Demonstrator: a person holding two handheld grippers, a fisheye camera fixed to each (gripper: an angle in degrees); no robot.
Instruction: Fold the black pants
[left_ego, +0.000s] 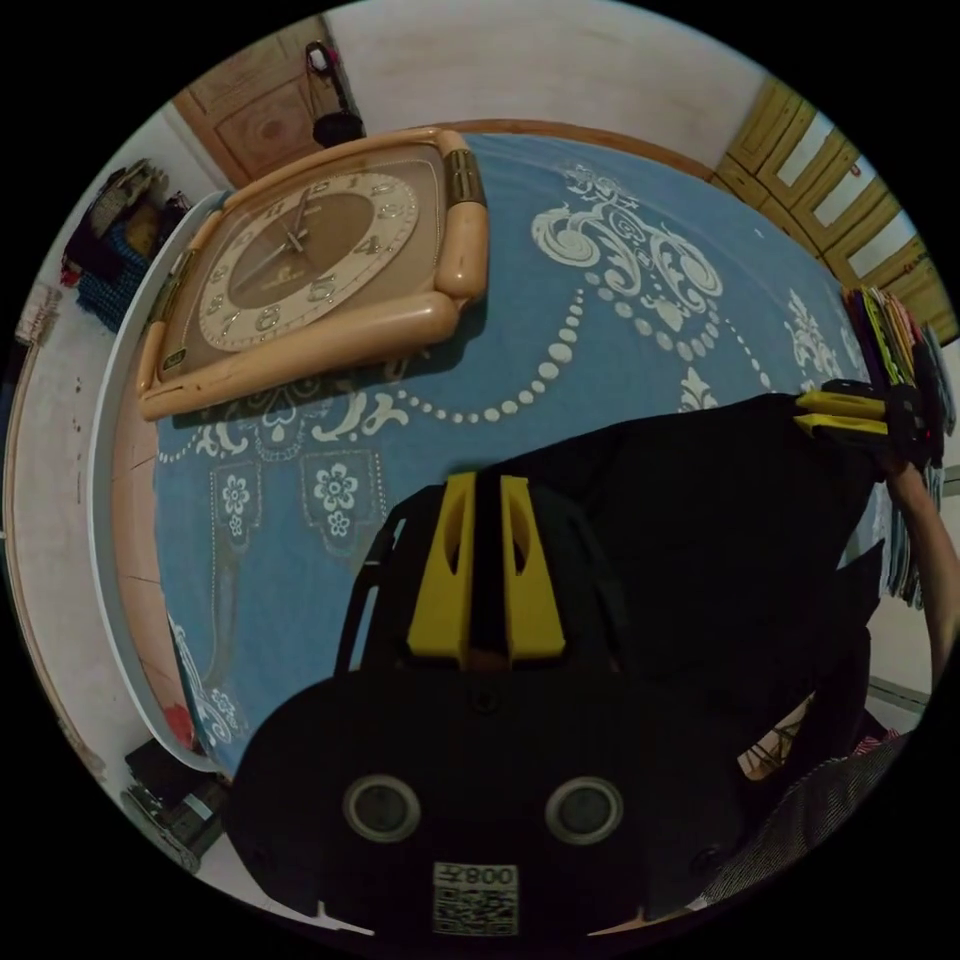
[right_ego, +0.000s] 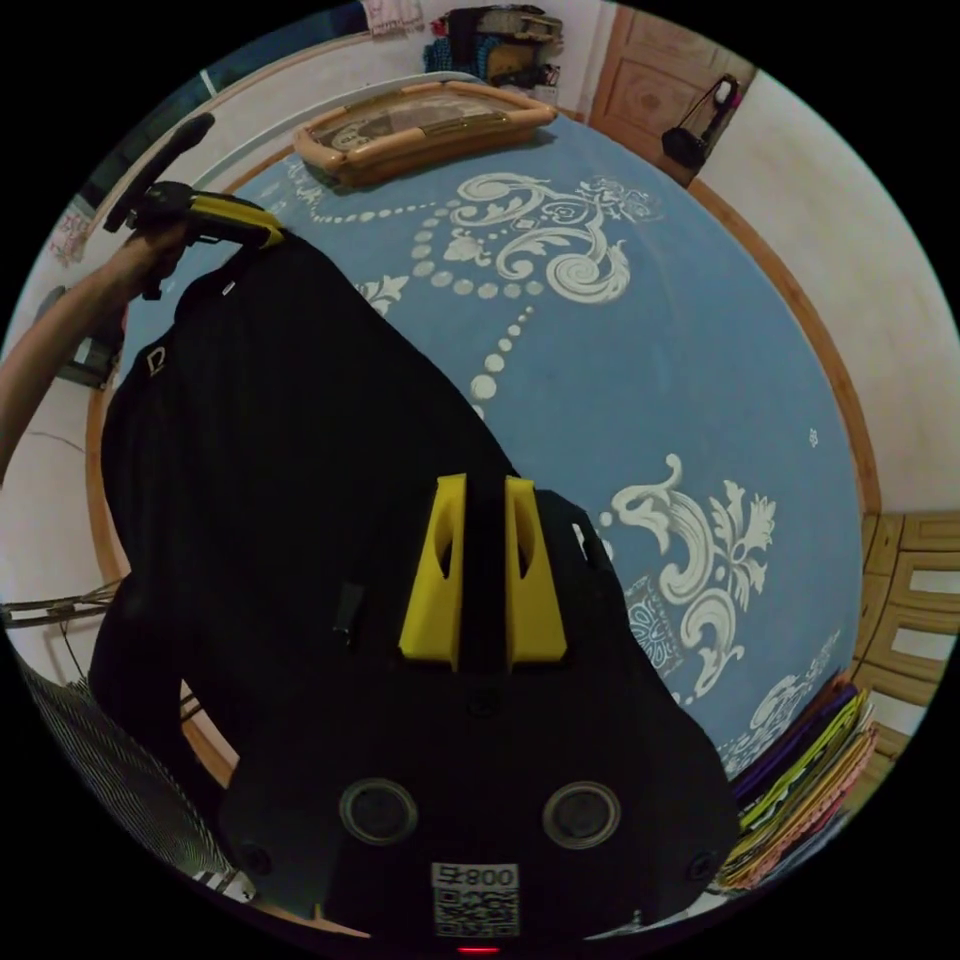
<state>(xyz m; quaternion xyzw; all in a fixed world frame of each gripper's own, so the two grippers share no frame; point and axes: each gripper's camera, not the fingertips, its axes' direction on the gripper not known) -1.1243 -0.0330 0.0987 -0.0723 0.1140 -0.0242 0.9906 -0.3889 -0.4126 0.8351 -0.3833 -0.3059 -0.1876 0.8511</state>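
The black pants (left_ego: 700, 540) hang stretched between both grippers above a blue patterned bedspread (left_ego: 560, 300). In the left gripper view my left gripper (left_ego: 487, 485) has its yellow jaws pressed on a black edge of the pants. The right gripper (left_ego: 805, 412) shows at the right, clamped on the other end, with a hand behind it. In the right gripper view my right gripper (right_ego: 485, 485) is shut on the pants (right_ego: 290, 430), and the left gripper (right_ego: 270, 237) holds the far upper-left corner. The lower part of the pants drops past the bed edge.
A large peach-framed wall clock (left_ego: 310, 260) lies on the bedspread near its far corner, also seen as the clock (right_ego: 420, 120). A stack of coloured hangers (right_ego: 800, 780) sits by the bed edge. Wooden doors (left_ego: 840, 200) and a striped garment (right_ego: 110, 780) border the bed.
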